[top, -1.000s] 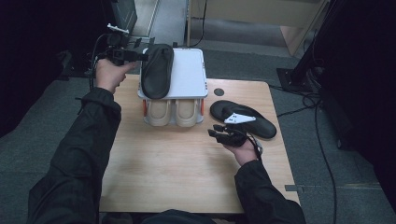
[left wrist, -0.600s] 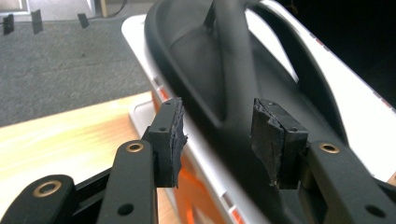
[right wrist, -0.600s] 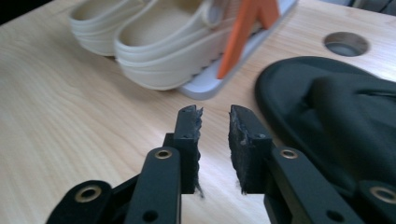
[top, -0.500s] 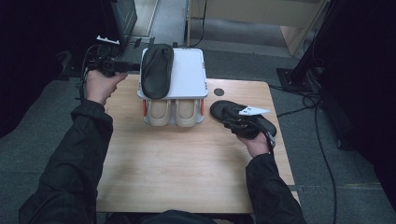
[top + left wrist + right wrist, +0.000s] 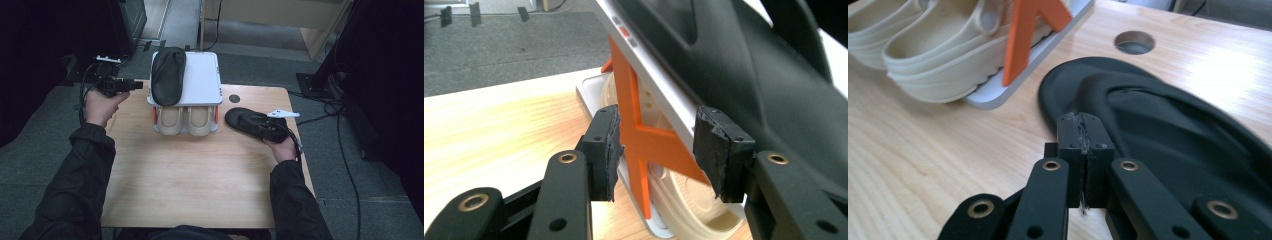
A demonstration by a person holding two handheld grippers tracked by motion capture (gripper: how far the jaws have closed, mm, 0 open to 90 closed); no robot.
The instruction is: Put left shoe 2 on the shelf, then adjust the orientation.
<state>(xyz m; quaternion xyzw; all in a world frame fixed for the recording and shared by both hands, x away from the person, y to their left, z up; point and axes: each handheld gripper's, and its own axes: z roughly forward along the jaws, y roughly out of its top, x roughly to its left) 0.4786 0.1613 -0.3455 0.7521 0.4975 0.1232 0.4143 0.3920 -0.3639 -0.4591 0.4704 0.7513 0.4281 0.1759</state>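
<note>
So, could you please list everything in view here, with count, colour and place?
Table: one, light wood, centre; round hole near its far right edge.
Shoe rack: one, white shelves with orange supports, far middle of the table.
Black slippers: two; one on the rack's top shelf, one flat on the table at right.
Beige clogs: two, on the rack's lower shelf.
Left gripper: black, jaws open beside the rack's left end.
Right gripper: black, jaws closed together at the right slipper's edge.

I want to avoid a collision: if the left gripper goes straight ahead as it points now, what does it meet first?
Probably the orange support of the white shoe rack; it stands between the open left gripper. Depth is uncertain.
</note>
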